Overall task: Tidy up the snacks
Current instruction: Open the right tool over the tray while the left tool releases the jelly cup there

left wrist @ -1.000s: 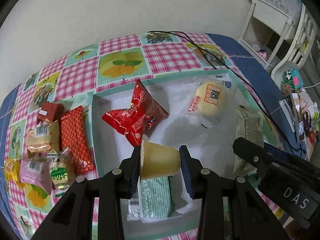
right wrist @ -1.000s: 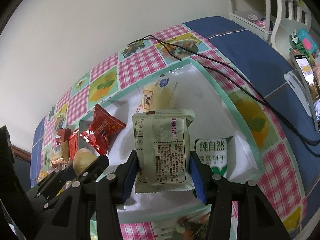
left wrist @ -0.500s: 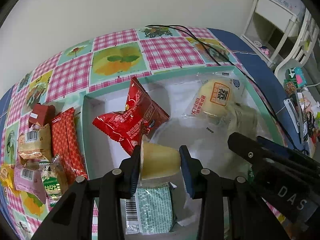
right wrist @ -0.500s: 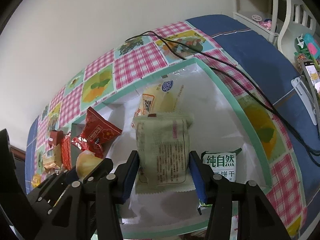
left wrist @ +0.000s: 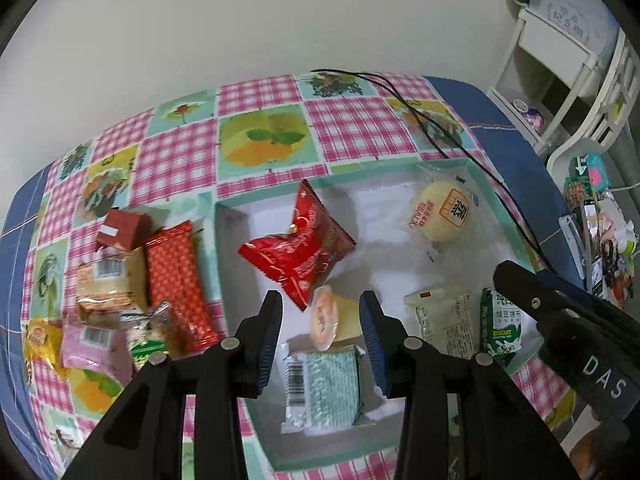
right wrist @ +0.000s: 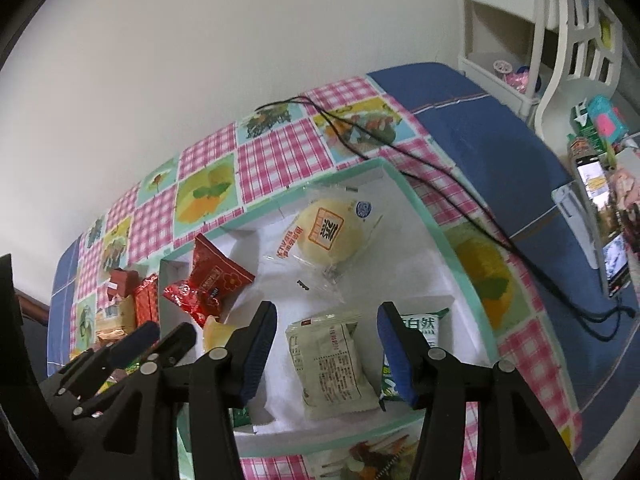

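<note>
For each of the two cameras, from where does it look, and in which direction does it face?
Left wrist: sits on the left gripper, looking down into the teal-rimmed box; its fingers, just opened, frame the jelly cup; the right gripper shows at the right.
Right wrist: sits on the right gripper, looking down into the same box; its fingers, just opened further, frame the pale green packet; the left gripper shows at lower left.
Shared: the box, red packet, round bun, black cable.

checked tablecloth point(left wrist: 180, 160), tray point(left wrist: 224, 280), loose snacks point(left wrist: 172, 280)
</note>
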The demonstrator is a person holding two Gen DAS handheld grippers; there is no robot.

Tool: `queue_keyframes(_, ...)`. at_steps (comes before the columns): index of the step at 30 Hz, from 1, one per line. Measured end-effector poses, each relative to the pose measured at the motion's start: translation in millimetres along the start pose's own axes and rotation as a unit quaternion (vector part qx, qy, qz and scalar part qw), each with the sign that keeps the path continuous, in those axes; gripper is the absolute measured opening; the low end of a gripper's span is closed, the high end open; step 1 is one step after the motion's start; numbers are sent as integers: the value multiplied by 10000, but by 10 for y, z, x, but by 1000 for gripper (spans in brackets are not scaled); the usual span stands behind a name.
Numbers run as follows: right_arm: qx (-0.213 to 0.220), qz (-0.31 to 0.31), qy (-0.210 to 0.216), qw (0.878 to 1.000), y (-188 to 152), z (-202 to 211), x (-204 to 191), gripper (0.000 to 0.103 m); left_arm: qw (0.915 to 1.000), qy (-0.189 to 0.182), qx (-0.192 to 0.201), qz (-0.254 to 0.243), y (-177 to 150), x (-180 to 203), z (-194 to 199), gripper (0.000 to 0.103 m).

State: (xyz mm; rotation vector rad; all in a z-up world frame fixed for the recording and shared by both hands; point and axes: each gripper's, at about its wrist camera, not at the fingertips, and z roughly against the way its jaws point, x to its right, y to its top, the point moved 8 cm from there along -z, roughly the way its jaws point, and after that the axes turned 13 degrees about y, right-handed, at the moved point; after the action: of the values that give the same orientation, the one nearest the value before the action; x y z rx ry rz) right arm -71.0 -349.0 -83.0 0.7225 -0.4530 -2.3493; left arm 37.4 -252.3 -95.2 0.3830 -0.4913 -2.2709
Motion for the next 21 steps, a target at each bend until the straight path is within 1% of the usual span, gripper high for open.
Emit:
queue_keyframes(2, 23, -25, -4, 10000, -9, 52, -6, 57, 10000, 8, -28, 71, -27, -76, 46, 42)
queue_keyframes(4, -1, -26, -21, 10000, -30, 76, -11, 57, 9999, 56, -44, 151, -56, -158, 60, 47)
queue_keyframes(8, -134, 2, -66, 9999, -107, 38, 4, 59, 9993, 170, -154, 306, -144, -315, 25, 48)
queue_keyframes(11, -289, 18, -96, 9995, -177, -54, 22, 64, 9984, 273, -273, 403, -227, -424, -38, 54)
queue_keyframes(14, -444, 88, -176, 9988, -246, -145, 33, 68, 9975, 281, -377, 524, -277, -511, -94, 57)
queue_keyframes(16, -496, 126, -235, 9984, -273, -182, 40, 70, 9969, 291, -400, 607, -285, -565, -115, 66)
queue_keyframes(20, -579, 191, -317, 9976, -309, -242, 41, 74, 9962, 275, -436, 707, -293, -622, -155, 67)
queue_keyframes(21, -603, 210, -341, 9974, -317, -257, 42, 75, 9960, 287, -445, 723, -296, -637, -166, 72)
